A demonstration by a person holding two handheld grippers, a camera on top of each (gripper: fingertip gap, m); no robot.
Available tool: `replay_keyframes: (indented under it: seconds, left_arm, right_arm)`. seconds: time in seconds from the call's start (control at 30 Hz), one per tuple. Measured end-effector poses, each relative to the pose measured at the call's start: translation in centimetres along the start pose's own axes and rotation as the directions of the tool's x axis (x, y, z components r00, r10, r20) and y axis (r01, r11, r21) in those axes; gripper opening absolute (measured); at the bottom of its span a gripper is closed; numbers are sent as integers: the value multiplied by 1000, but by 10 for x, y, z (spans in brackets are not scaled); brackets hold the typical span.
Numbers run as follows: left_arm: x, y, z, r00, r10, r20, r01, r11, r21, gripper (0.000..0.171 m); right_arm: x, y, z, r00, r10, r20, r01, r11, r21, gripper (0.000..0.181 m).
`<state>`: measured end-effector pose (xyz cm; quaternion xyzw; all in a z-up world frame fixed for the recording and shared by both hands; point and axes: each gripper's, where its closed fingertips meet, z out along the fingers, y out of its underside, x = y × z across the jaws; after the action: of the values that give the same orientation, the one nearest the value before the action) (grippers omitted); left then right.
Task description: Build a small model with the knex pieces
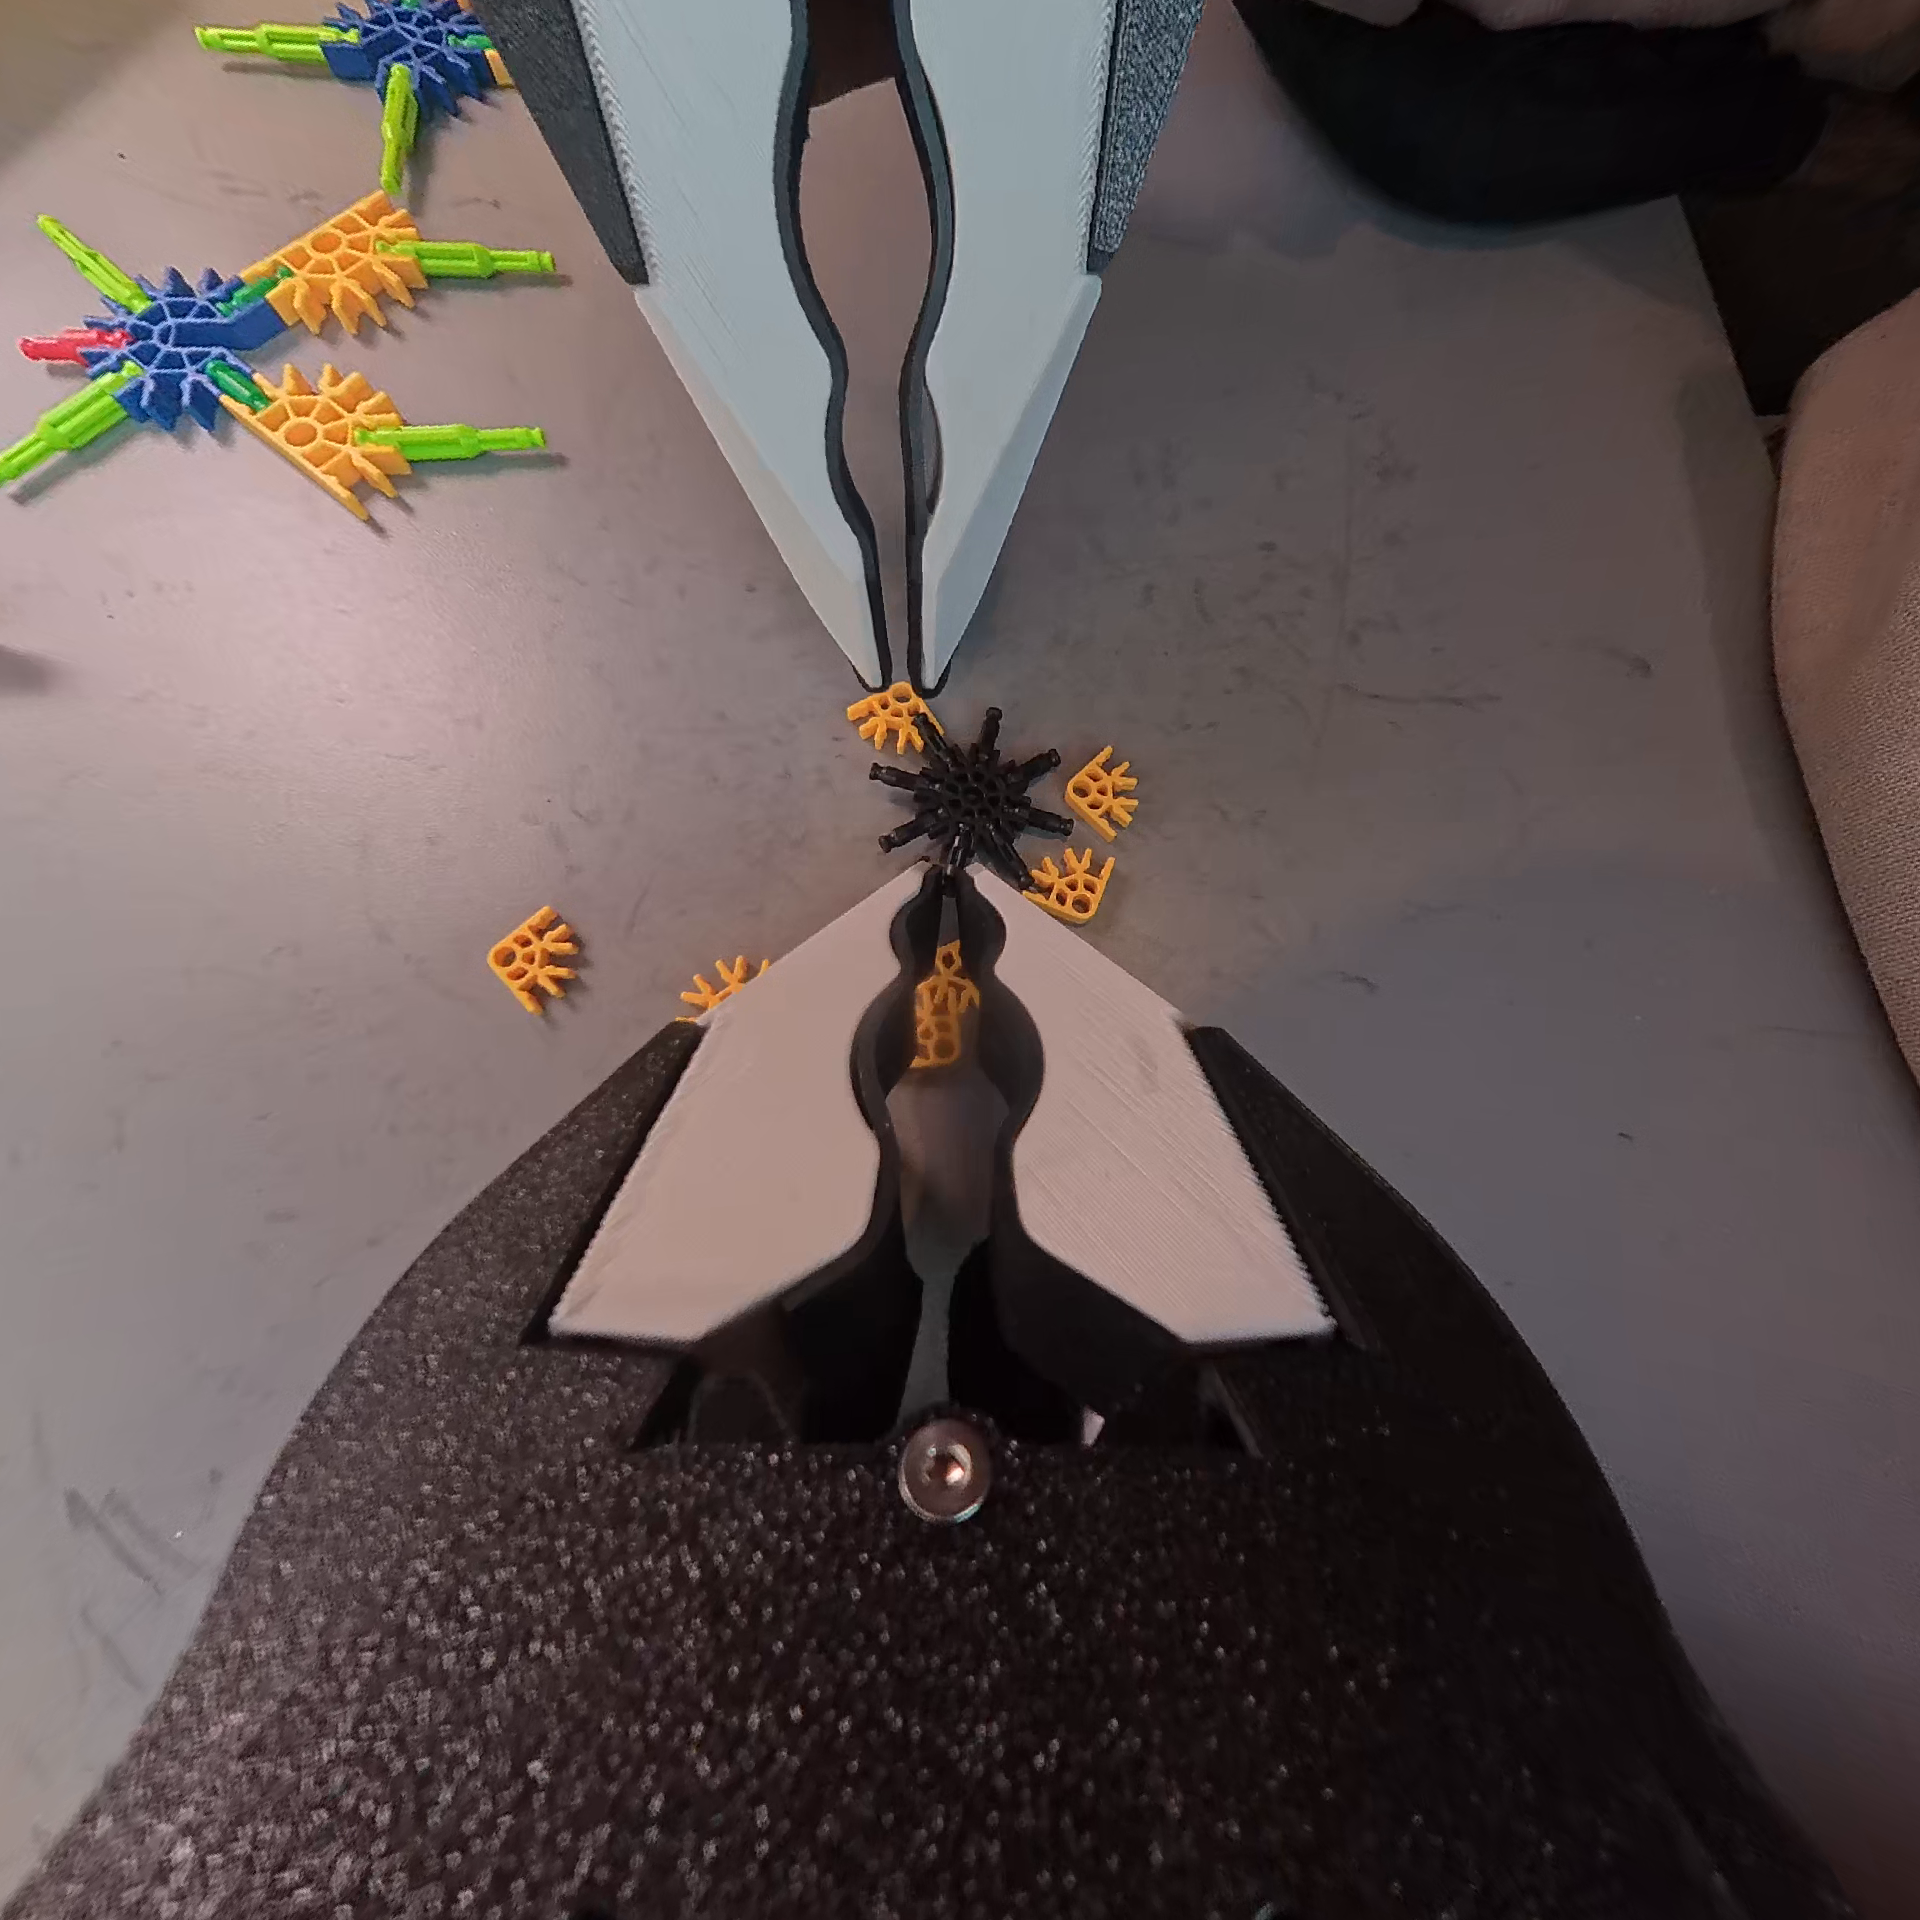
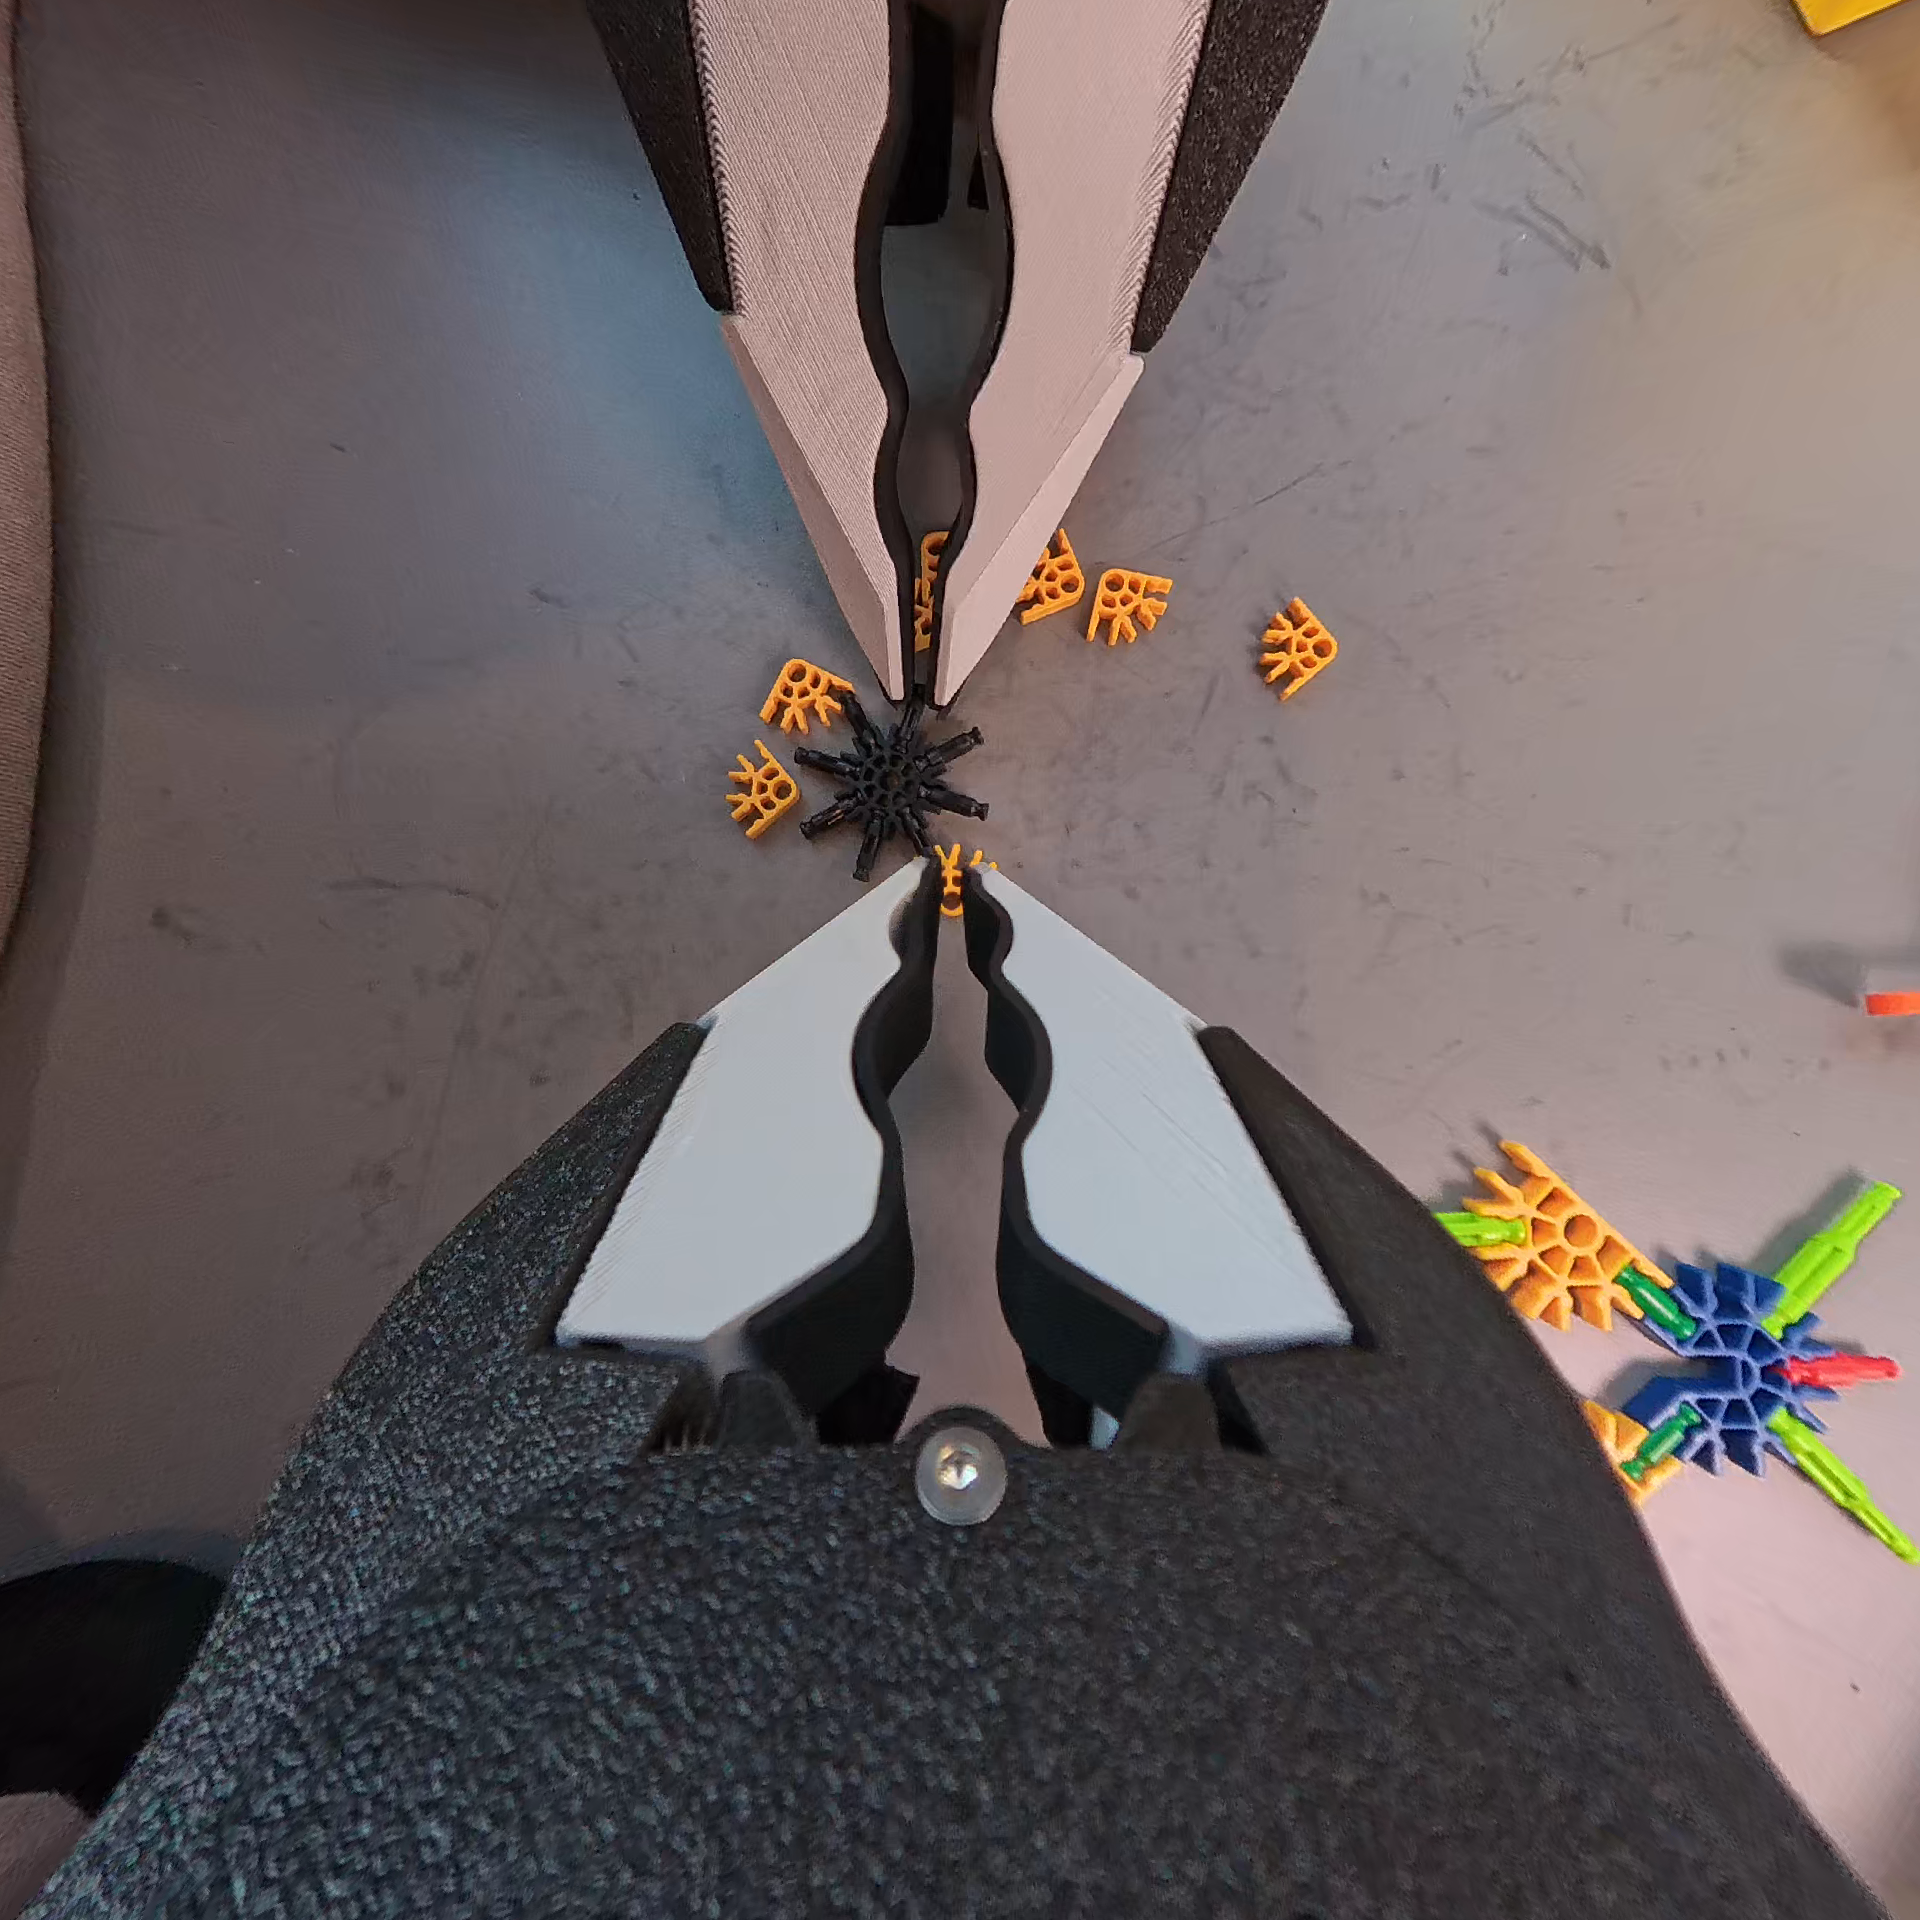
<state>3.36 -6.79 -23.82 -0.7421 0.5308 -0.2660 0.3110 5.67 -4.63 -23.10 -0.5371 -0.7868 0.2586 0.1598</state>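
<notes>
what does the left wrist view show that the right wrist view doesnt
Only the left wrist view: a second blue and green assembly at its top left, and dark fabric at top right.

Only the right wrist view: an orange-tipped piece at the right edge and a yellow corner at top right.

Both: the black spoked hub between the two grippers, the left gripper shut on one spoke, the right gripper shut on an orange connector, loose orange connectors, and a blue, orange and green assembly.
</notes>
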Motion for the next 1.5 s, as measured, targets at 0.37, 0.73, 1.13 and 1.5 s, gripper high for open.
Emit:
replay_keyframes:
  seconds: [0.37,0.73,1.13,1.5]
  left_arm:
    - [0,0,0,1000,-1,0,1,1000,-2,2]
    - [0,3,1,998,42,45,-41,999,-32,3]
    - [0,2,2,995,50,86,-47,998,-34,3]
    - [0,2,2,995,19,96,-18,1000,-15,3]
  right_arm:
    - [-3,0,8,1000,-8,-6,7,999,-44,0]
    - [-2,1,10,998,57,-39,-61,991,-118,0]
    - [-2,1,10,986,-47,-158,6,968,-249,0]
    - [-3,1,10,974,-97,-204,37,959,-280,0]
